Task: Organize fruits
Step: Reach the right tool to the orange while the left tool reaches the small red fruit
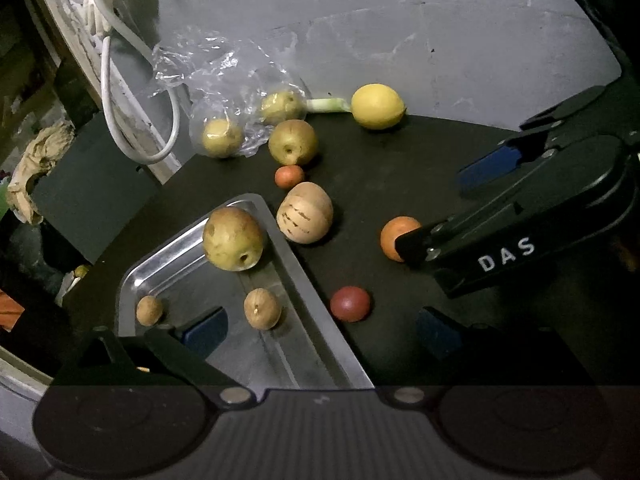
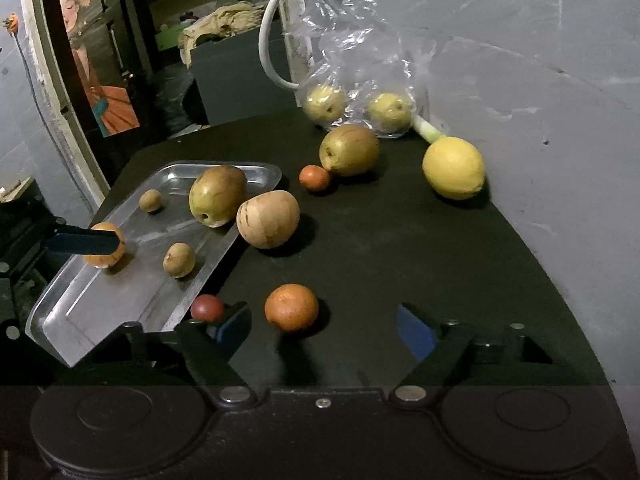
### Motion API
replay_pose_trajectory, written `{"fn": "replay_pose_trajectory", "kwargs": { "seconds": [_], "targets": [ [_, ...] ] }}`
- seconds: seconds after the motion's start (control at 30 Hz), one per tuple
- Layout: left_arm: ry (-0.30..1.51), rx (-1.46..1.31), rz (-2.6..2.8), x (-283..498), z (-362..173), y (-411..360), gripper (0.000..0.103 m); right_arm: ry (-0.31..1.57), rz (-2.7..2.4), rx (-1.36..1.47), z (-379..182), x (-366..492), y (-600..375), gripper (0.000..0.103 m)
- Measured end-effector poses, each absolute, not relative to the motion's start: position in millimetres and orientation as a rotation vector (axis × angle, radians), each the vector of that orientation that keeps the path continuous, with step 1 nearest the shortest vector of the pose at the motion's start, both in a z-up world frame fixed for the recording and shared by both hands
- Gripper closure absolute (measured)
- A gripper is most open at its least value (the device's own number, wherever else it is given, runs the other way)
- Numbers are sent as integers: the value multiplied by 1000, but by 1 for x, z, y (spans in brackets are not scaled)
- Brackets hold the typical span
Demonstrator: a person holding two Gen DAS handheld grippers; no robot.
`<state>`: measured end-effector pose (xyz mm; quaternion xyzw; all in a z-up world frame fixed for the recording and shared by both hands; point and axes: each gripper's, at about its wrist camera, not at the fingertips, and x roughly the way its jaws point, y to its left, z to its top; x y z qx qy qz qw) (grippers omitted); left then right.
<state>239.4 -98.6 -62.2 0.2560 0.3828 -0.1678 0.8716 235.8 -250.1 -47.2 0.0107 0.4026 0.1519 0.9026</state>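
the left gripper (image 1: 320, 332) hangs over the near end of the tray (image 1: 308, 280) with its jaws spread wide and nothing between them. in the right wrist view, one of its fingers crosses in front of a tan-orange fruit (image 2: 105, 245) lying in the tray.

right of the tray, the right gripper (image 2: 322, 326) is also released. its jaws stand on either side of the orange (image 2: 291, 307), which rests on the black table (image 2: 400, 260) just beyond the tray's near corner. from the left wrist view one finger looks to be touching its side, though i cannot tell for sure.

the orange is probably light and firm, and its pebbled peel should give the pads some bite. being round, it will likely roll if nudged on one side only. the hold i'd take is across its widest middle, closing gently so the skin isn't bruised.

counted outward from the tray:
- in the tray: four fruits. these are the tan-orange one, a large green-brown fruit (image 1: 234, 238) and two small brown ones.
- right of the tray, loose on the table: six. these are a red fruit (image 1: 350, 304), a pale tan fruit (image 1: 306, 213), a small orange fruit (image 1: 289, 176), a green pear-like fruit (image 1: 293, 142), the orange and a lemon (image 1: 378, 106).
- beyond the tray's far end: one clear plastic bag (image 1: 208, 64) holding two yellow-green fruits.
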Motion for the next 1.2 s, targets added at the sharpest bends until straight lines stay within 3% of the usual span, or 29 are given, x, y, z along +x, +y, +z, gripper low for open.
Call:
{"fn": "replay_pose_trajectory", "kwargs": {
  "seconds": [0.3,0.6,0.87,1.2],
  "targets": [
    [825,536,-400,249,-65,-103,15,854,373,13,-56,245,-244,48],
    [874,494,-416,261,-68,-104,43,854,413,42,-56,244,-249,65],
    [909,501,-420,269,-73,-107,59,852,411,62,-55,242,-255,69],
    [905,519,-430,266,-74,-110,66,856,401,64,-54,239,-256,69]
  ]
}}
